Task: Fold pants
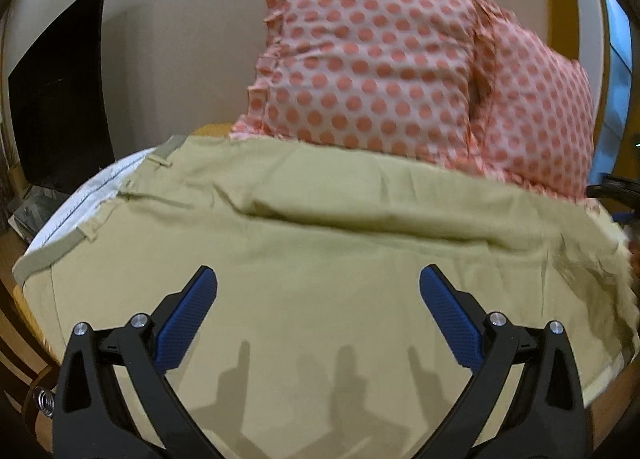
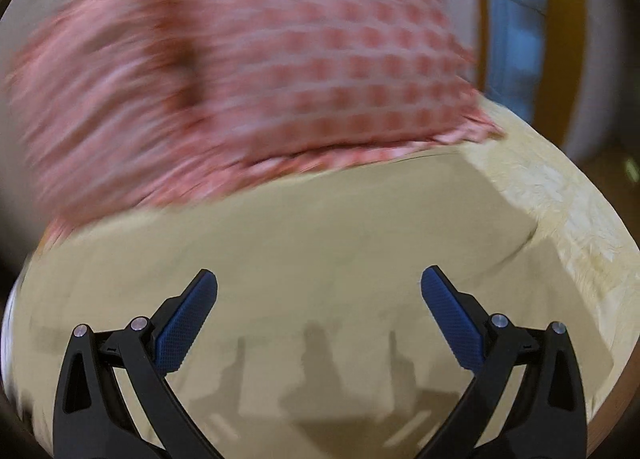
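Left claw (image 1: 318,279): held wide apart, nothing gripped, above the pants
Right claw (image 2: 319,279): also held wide, nothing gripped
Pants (image 1: 320,243): tan, spread flat under both claws, waistband seen at the left
Pillows (image 1: 372,59): pink with dots, propped just behind the pants

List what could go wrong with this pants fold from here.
1. Both the left claw and the right claw hang open over the khaki pants with nothing gripped; a pinch mid-panel may catch only the top layer.
2. The polka-dot pillows meet the pants' far edge, so a fold that way could snag them.
3. Existing wrinkles could get folded in.
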